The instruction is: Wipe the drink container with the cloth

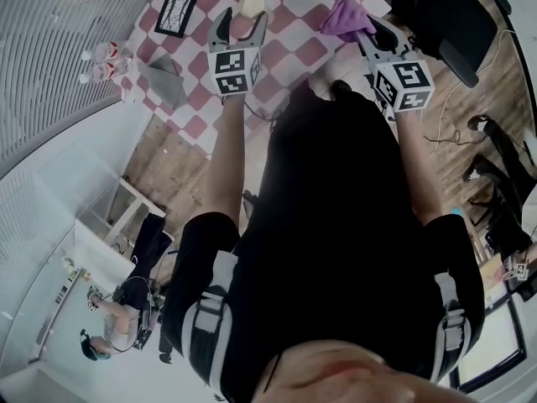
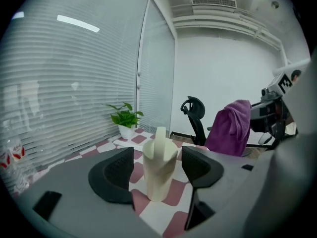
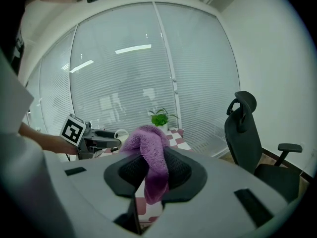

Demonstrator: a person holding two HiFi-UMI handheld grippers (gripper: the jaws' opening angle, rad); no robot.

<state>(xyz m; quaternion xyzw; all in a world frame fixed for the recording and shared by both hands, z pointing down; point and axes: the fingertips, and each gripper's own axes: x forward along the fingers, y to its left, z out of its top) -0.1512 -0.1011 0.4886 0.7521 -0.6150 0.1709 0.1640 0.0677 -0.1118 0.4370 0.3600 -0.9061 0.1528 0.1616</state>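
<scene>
**Head view.** Your left gripper (image 1: 243, 19) reaches over the checked table (image 1: 289, 53) with its jaws spread wide. The cream container (image 1: 252, 5) stands upright between them, well in from the near edge. Your right gripper (image 1: 367, 25) is alongside, toward the table's right edge. Its jaws are closed on the purple cloth (image 1: 342, 17), which bunches out past the tips.

**Left gripper view.** The pads flank the container at about mid-height. A sliver of table shows on each side, so nothing is gripped yet. The cloth hangs off to the right, clear of the container. A plant (image 2: 124, 117) sits at the far corner by the blinds.

**Right gripper view.** The cloth is pinched in a fold between the pads, and a loose tail droops below them.

**Assessment.**
- **Container:** It looks like light, stiff, smooth plastic, tall on a small base, so it is likely to slide or tip under a sideways wipe.
- **Where to grip:** Take it across the body at mid-height, below the rim and clear of the upright tab on top. Squeeze firmly without crushing it.
- **Cloth:** It is soft and limp, so wipe with the bunched end.
</scene>
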